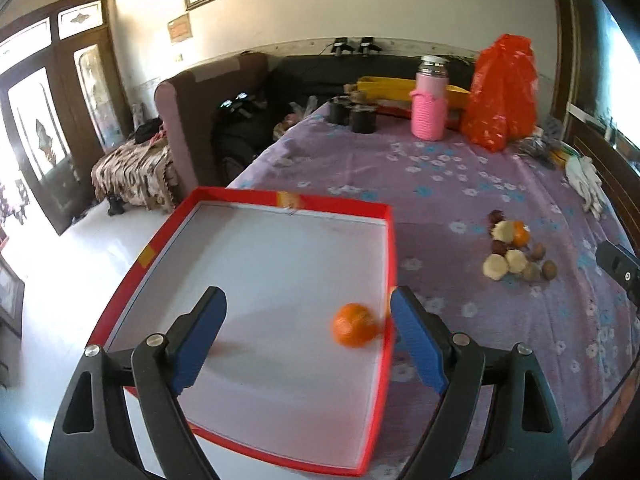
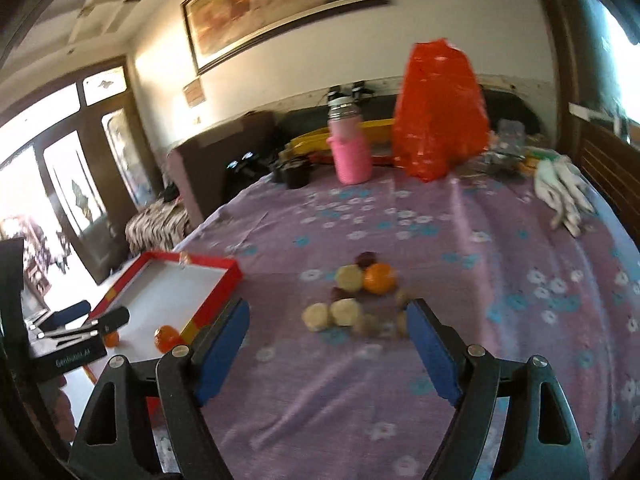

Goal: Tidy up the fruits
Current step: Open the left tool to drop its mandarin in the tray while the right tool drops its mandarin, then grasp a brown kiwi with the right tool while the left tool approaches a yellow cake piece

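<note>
A red-rimmed tray (image 1: 390, 248) with a white floor lies at the table's left edge; it also shows in the right wrist view (image 2: 234, 270). An orange (image 1: 354, 325) lies blurred inside it near the right wall, also in the right wrist view (image 2: 166, 338). My left gripper (image 1: 308, 336) is open and empty above the tray. A pile of fruits (image 1: 516, 252) lies on the purple cloth: an orange (image 2: 379, 278), pale yellow fruits (image 2: 346, 312), dark and brown ones. My right gripper (image 2: 326, 334) is open and empty, just short of the pile.
A pink bottle (image 1: 429, 108), a red plastic bag (image 1: 502, 92), dark cups (image 1: 363, 118) and yellow trays (image 1: 384, 86) stand at the table's far side. White gloves (image 2: 562, 192) lie at the right edge. A sofa (image 1: 216, 120) stands left of the table.
</note>
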{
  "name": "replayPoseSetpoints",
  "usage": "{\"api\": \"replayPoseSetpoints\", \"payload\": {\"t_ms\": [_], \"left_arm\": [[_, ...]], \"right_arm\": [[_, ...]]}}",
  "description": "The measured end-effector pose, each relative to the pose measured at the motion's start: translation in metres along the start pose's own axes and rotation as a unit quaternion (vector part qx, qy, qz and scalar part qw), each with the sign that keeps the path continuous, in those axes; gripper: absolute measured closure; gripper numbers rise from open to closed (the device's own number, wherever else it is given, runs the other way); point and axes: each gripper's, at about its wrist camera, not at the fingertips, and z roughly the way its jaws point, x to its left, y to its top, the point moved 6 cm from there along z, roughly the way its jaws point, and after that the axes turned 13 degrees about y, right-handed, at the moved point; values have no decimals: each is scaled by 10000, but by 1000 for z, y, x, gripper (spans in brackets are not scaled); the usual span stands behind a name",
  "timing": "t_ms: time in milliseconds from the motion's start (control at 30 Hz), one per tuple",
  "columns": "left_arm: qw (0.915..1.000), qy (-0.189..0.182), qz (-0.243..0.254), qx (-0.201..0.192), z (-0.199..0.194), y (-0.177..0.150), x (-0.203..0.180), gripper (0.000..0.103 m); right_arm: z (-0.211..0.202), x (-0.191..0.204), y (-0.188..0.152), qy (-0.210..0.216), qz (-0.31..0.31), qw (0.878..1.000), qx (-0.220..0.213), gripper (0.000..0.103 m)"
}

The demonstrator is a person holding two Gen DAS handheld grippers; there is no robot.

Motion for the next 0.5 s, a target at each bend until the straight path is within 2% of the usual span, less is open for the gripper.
{"api": "replayPoseSetpoints", "payload": {"t_ms": [200, 500], "left_arm": [[9996, -99, 250, -101, -12, 10, -33, 18], [9981, -273, 520, -180, -19, 24, -80, 18]], "right_arm": [[-18, -25, 2, -141, 124, 9998, -105, 19], [-23, -54, 0, -231, 306, 9993, -40, 19]]}}
